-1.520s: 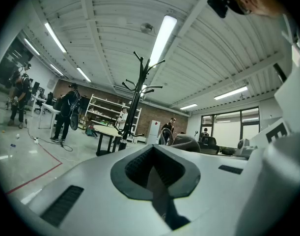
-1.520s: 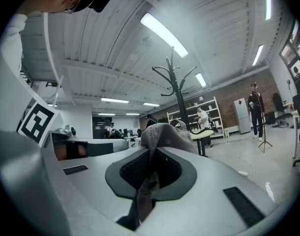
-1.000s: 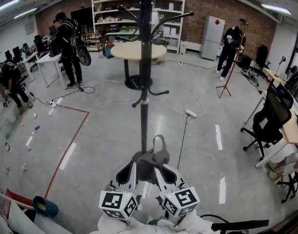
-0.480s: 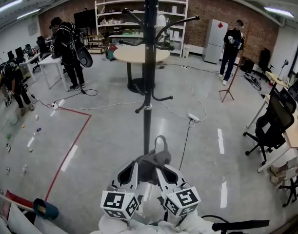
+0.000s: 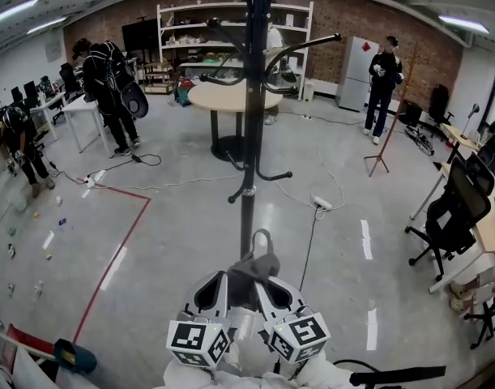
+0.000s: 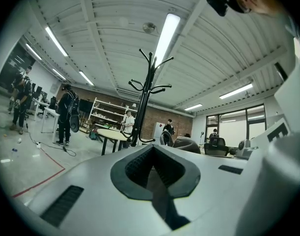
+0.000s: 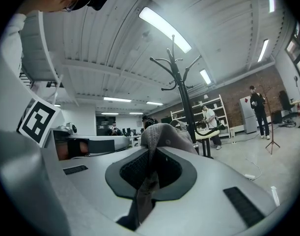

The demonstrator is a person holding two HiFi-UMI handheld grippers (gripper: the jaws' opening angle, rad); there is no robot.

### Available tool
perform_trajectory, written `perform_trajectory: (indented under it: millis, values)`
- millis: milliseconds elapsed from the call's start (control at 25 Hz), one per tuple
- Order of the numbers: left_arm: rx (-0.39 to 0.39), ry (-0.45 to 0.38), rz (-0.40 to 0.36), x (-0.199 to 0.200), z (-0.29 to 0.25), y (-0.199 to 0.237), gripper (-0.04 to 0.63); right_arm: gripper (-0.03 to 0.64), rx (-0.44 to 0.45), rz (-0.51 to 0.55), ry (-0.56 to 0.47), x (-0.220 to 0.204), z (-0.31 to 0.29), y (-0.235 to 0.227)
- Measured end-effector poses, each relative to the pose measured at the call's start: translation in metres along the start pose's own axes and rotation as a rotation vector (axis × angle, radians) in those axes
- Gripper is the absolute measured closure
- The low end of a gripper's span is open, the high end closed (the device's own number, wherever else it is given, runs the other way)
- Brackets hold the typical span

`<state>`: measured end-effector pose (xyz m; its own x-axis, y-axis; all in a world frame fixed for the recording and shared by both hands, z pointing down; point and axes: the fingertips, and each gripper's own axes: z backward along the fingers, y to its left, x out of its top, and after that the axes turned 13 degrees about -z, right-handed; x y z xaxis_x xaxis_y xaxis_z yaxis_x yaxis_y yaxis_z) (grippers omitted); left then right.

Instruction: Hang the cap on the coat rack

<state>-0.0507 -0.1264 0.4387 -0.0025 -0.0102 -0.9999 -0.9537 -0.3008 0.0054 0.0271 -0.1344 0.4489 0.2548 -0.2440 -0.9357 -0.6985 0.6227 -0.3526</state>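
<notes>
The grey cap [image 5: 251, 267] sits low in the head view, bunched between the tips of the two grippers, right in front of the coat rack [image 5: 248, 136], whose dark pole rises straight up the middle of the view. The cap's strap loop stands up against the foot of the pole; I cannot tell whether it touches it. The cap is on none of the rack's curved hooks, which spread out higher up. The right gripper [image 5: 263, 280] has its jaws closed to a narrow slit on a fold of the cap. In the right gripper view the fabric runs down between the jaws [image 7: 150, 168] and the cap's crown [image 7: 164, 134] bulges above them, with the coat rack [image 7: 184, 102] just behind. The left gripper [image 5: 224, 277] is also drawn narrow. In the left gripper view its jaws [image 6: 154, 168] are pressed together with a thin strip of the same brownish-grey fabric in the slit, while the rest of the cap [image 6: 185, 144] shows beyond them to the right and the coat rack [image 6: 142, 107] stands ahead. Behind the rack is a round desk [image 5: 231, 96]. Farther back, metal shelving [image 5: 231, 31] stands against a brick wall. A person in dark clothes [image 5: 109, 79] stands at the left and another person [image 5: 383, 71] at the right, near a white fridge [image 5: 350, 63]. A red tape line [image 5: 117, 250] crosses the grey floor.
</notes>
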Motion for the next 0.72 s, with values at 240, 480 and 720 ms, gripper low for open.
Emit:
perform_trajectory:
  millis: [240,480,720]
  values:
    - [-0.003,-0.006,0.008,0.002,-0.021,0.017,0.594,0.598,-0.002,0.007,0.003,0.004,-0.024,-0.007]
    - [-0.005,-0.008,0.014,0.001,-0.038,0.036,0.594,0.598,0.006,0.011,0.006,0.006,-0.05,-0.008]
    - [-0.004,-0.03,0.023,0.01,-0.054,0.057,0.594,0.598,0.007,0.018,0.005,0.01,-0.072,-0.01]
